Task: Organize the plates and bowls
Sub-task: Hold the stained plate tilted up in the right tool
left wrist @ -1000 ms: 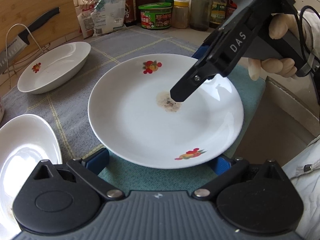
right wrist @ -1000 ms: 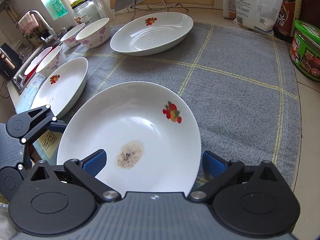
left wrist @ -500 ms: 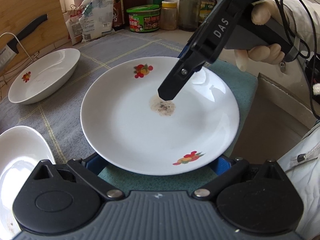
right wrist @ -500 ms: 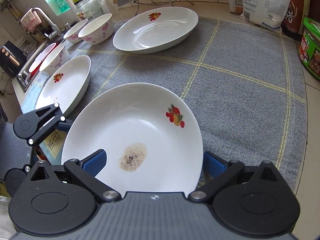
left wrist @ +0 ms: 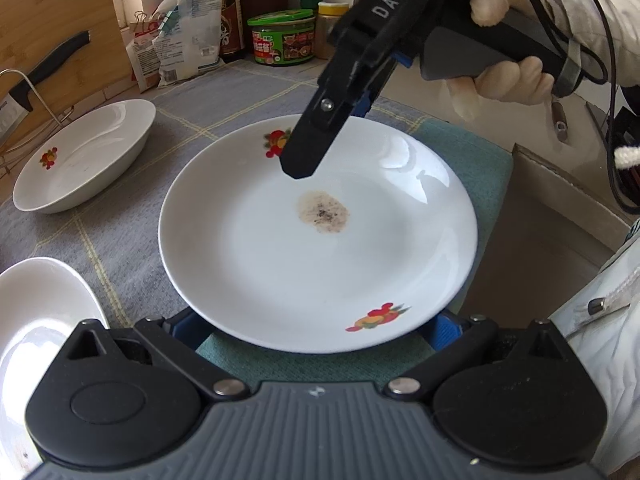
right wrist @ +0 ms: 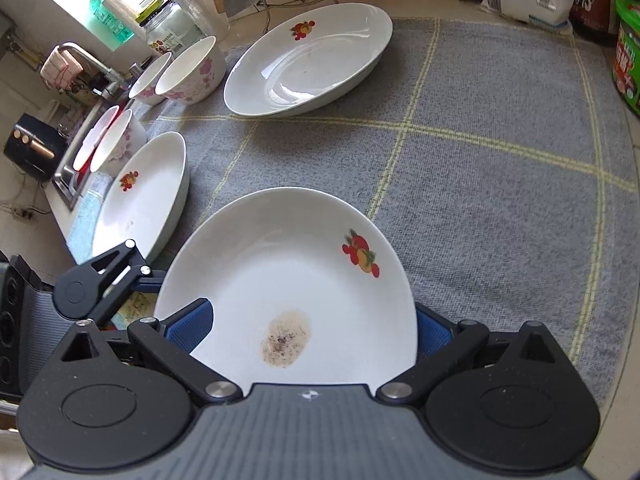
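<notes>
Plate: a white plate (left wrist: 320, 236) with red fruit prints and a brownish stain near its middle lies on a green cloth (left wrist: 476, 160) at the near edge of the counter (right wrist: 500, 184), which is covered by a grey checked mat.
Left hand-held gripper: the left hand-held gripper (left wrist: 314, 330) sits low at the plate's near rim, its blue pads spread wide to either side and partly hidden under the rim; nothing is pinched.
Right hand-held gripper: the right hand-held gripper (right wrist: 312, 326) is spread wide too, the plate showing between its pads in its own view. From the left view its finger hangs above the far half of the plate, clear of the surface.
What changed: a second ago that finger tip pointed right at the stain; it now sits higher and further back, near the fruit print, and the stain is fully exposed. The plate looks the same on its cloth.
Meaning: the right side seems to be pulling off, so the plate is probably left for the left side to lift, though no grip is made yet.
Other dishes: a deep plate (right wrist: 308, 60) at the back, another plate (right wrist: 144, 196) to the left, and flowered bowls (right wrist: 192, 72) near the sink lie unstacked.
Progress: sorting looks early.
</notes>
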### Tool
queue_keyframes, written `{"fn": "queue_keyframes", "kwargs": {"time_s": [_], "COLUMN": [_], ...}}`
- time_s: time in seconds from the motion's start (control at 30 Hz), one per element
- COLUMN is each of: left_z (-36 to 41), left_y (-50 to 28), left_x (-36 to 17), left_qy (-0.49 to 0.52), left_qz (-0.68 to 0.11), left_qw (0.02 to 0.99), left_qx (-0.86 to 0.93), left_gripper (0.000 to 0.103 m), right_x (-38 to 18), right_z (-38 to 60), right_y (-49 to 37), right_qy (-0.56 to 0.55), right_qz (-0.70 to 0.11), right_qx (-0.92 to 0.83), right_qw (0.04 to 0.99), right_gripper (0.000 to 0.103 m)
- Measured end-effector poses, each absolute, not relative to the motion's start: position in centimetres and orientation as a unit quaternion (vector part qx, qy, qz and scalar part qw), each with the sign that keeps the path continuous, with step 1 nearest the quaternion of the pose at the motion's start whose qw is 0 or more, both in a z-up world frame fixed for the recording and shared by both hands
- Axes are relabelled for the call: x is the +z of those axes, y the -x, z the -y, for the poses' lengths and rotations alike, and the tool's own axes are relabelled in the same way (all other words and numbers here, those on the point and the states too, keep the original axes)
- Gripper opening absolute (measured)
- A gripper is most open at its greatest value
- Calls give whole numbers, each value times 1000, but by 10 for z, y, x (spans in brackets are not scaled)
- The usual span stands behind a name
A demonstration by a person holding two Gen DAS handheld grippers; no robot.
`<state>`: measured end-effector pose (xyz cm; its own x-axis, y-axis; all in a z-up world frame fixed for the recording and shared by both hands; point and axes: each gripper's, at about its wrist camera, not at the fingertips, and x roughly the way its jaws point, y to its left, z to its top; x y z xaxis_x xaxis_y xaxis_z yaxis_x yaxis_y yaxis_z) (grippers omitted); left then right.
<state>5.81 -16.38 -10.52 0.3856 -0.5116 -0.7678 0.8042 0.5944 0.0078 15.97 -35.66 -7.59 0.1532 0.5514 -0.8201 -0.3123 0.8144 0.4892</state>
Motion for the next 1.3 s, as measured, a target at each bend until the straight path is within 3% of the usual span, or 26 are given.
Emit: {"fn": "queue_keyframes", "kwargs": {"time_s": [0.77,1.3], "left_z": [174,211], "left_y": [-61,-89], "left_x": [-94,-81], "left_qy": [-204,-215], "left_qz": [-389,-367], "left_qw": [799,799], "left_qx": [-411,-425], "left_gripper": [102,102], "right_x": [-75,-53], "right_z": [359,407], "right_y": [-159,-171], "right_qy": [-107,-114], "right_qz": [-597,-562], "right_qx": [282,256], "right_qw": [743,778], "right_gripper": [103,103]}}
